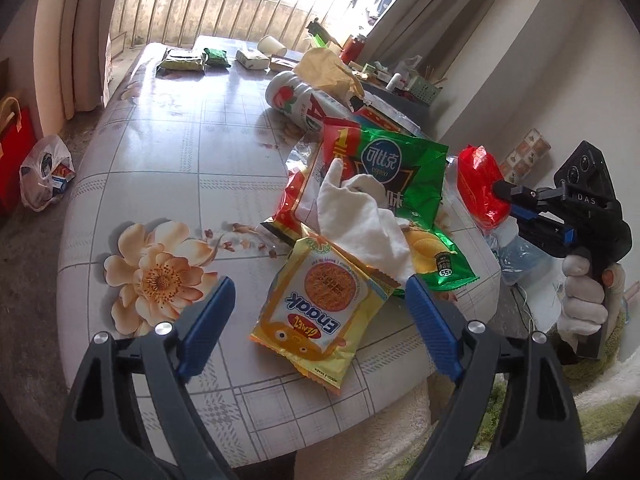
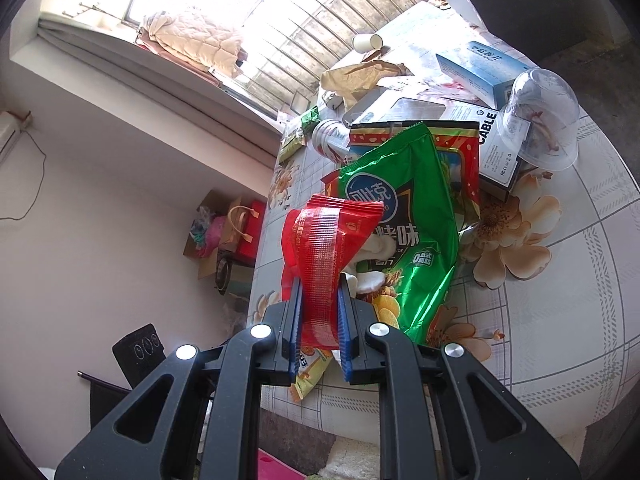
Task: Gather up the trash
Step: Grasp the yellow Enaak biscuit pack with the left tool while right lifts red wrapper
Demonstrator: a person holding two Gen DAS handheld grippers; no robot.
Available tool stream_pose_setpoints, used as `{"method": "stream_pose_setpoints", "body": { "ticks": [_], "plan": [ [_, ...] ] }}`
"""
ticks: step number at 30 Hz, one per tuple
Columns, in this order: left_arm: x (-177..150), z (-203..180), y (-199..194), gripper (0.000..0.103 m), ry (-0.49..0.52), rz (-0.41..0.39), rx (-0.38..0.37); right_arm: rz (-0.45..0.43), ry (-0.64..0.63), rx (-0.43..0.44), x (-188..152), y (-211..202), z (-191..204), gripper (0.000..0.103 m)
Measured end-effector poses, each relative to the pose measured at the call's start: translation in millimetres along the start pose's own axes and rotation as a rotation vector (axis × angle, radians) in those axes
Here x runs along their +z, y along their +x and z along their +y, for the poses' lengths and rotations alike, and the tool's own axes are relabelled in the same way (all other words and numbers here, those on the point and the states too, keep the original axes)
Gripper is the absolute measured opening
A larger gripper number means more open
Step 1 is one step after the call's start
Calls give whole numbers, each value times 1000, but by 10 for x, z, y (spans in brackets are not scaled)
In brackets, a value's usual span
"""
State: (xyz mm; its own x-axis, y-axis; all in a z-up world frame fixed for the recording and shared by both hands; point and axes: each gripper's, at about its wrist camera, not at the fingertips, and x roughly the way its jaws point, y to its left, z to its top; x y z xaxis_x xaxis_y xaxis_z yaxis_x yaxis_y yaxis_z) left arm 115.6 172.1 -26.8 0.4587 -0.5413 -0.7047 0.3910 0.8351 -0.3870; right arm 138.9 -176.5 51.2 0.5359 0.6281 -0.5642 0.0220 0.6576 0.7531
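A pile of trash lies on the flower-print table (image 1: 180, 160): a yellow Enaak snack packet (image 1: 320, 312), a crumpled white tissue (image 1: 360, 216), a green chip bag (image 1: 400, 168) (image 2: 404, 216), a red bag under it and a tipped drink can (image 1: 296, 96). My left gripper (image 1: 320, 284) is open just above the yellow packet, its pads clear of it. My right gripper (image 2: 320, 280) (image 1: 506, 196) is shut on a red wrapper (image 2: 320, 248) (image 1: 480, 184), held off the table's right edge by a gloved hand (image 1: 580, 296).
An upturned clear plastic cup (image 2: 540, 120), a cable box (image 2: 492, 148) and a blue box (image 2: 480, 68) sit beyond the pile. Brown paper (image 1: 324, 66), a paper cup (image 1: 272, 45) and small packets (image 1: 182, 60) lie farther off. On the floor to the left lies a plastic bag (image 1: 44, 172).
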Motion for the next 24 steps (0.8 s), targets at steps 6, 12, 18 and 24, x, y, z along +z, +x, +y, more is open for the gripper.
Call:
{"method": "stream_pose_setpoints", "body": {
  "ticks": [6,12,18,24],
  "plan": [
    [165,102,585,84,59,195,-44,-13,7,10,-20,-102,-68,16],
    [232,-53,864,69,213,293,-57,-23,33,6,2,-126,-160,16],
    [194,-179,840,15,286,324,-3,-18,47,16,5,-93,-223,16],
    [122,-307,503,0,296,256,36,-16,61,33,7,-89,-311,16]
  ]
}}
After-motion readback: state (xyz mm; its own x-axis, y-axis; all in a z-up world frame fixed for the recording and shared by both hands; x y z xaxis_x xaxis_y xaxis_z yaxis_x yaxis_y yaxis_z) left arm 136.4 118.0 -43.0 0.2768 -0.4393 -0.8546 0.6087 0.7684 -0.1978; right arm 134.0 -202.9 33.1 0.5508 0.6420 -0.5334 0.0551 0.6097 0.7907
